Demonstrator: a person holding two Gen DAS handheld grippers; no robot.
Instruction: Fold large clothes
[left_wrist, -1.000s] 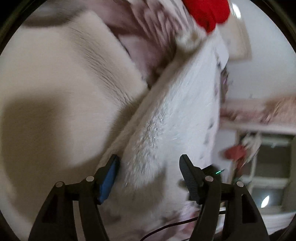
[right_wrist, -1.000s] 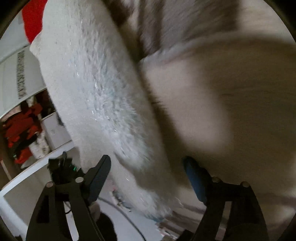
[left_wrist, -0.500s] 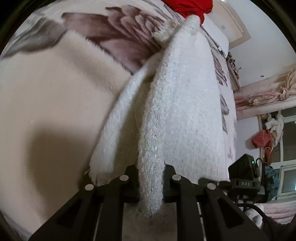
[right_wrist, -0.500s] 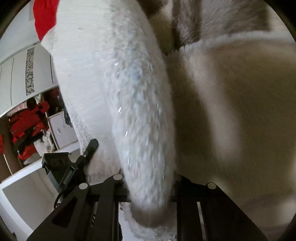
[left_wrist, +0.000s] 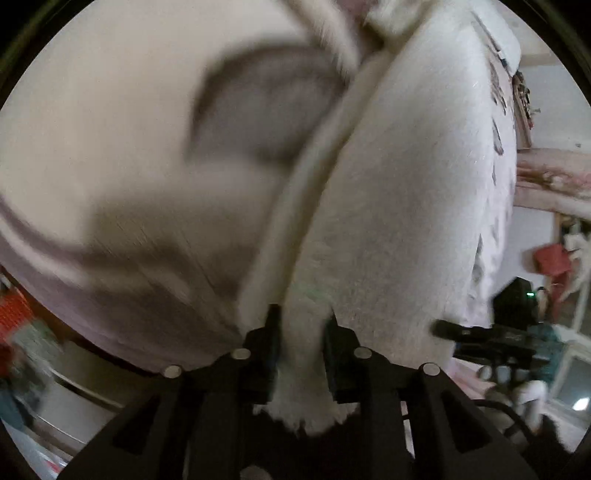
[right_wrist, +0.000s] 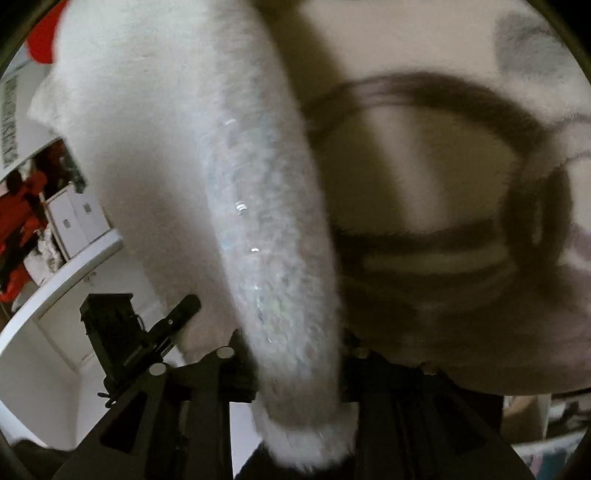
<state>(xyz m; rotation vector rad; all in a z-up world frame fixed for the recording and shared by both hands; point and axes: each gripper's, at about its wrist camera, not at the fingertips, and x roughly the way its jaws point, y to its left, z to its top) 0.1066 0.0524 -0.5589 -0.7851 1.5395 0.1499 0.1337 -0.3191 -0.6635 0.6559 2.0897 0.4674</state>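
Where both sets of jaws stood apart a second ago, left gripper (left_wrist: 300, 326) and right gripper (right_wrist: 291, 354) now clamp the fluffy white garment (left_wrist: 388, 206), easing slightly; no legible writing.

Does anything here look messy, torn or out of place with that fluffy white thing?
Nothing looks torn or spilled. The fluffy white garment is bunched into thick rolls in both the left gripper and the right gripper, whose jaws are opening around it. The pictures are blurred, so fine detail is lost.
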